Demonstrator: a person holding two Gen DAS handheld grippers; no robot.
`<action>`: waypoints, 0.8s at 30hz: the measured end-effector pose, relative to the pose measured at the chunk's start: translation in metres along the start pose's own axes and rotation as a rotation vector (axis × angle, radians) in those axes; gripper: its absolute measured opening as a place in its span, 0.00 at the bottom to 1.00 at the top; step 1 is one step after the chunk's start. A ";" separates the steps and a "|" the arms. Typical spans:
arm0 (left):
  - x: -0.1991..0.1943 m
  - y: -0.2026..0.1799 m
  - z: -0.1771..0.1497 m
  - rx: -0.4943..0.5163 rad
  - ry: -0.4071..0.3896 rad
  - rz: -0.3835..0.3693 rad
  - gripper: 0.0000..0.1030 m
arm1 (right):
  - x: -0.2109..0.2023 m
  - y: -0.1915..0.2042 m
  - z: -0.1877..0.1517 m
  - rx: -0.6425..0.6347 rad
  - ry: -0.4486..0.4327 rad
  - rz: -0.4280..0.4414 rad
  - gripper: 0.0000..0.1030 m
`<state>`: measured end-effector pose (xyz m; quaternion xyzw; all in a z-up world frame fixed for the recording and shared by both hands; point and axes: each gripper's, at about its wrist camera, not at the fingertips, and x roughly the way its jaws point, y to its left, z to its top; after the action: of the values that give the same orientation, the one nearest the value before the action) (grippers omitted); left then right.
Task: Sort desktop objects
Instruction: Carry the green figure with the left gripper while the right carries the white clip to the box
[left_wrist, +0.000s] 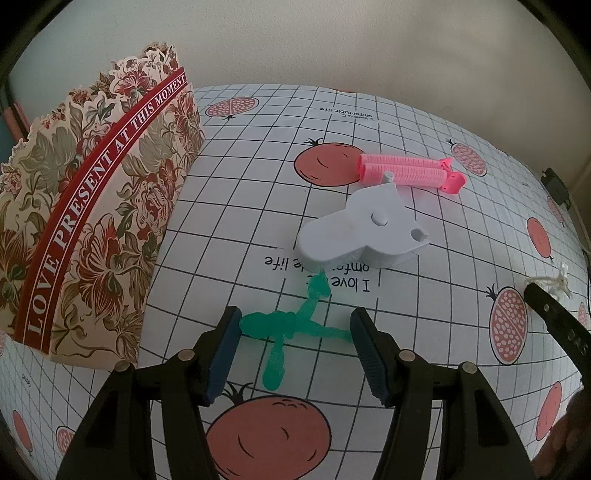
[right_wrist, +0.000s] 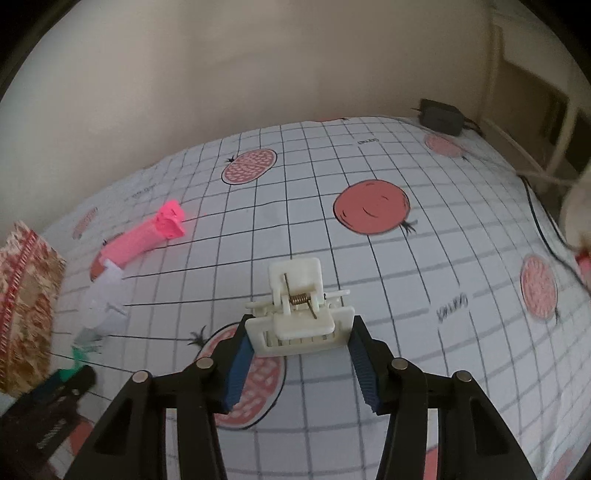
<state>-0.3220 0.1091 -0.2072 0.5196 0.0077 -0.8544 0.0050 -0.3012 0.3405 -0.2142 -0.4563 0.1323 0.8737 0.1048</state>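
Note:
A translucent green rubbery figure (left_wrist: 284, 325) lies on the checked tablecloth (left_wrist: 229, 192). My left gripper (left_wrist: 295, 330) spans it, one blue pad touching each end. A white spring hair clip (right_wrist: 295, 284) sits between the pads of my right gripper (right_wrist: 301, 326), which press on its two sides just above the cloth. Pink hair rollers (left_wrist: 402, 170) and a white plastic gadget (left_wrist: 362, 229) lie beyond the green figure. In the right wrist view the rollers (right_wrist: 140, 240) are at the far left. A floral paper box (left_wrist: 92, 221) stands open at the left.
A black adapter (right_wrist: 441, 116) with a cable sits at the table's far right corner by the wall. The right gripper's finger (left_wrist: 554, 325) shows at the right edge of the left wrist view. The floral box (right_wrist: 26, 295) stands left of the left gripper's body (right_wrist: 55, 398).

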 end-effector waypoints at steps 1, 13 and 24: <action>0.000 0.000 0.000 -0.001 0.000 -0.002 0.60 | -0.005 0.002 -0.002 0.010 -0.006 0.010 0.51; -0.006 0.019 0.003 -0.060 0.001 -0.084 0.60 | -0.059 0.026 0.007 0.003 -0.111 0.072 0.51; -0.047 0.020 0.021 -0.050 -0.112 -0.153 0.60 | -0.098 0.043 0.011 0.008 -0.192 0.126 0.51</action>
<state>-0.3190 0.0883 -0.1562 0.4685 0.0685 -0.8796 -0.0469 -0.2679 0.2976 -0.1216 -0.3607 0.1536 0.9177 0.0639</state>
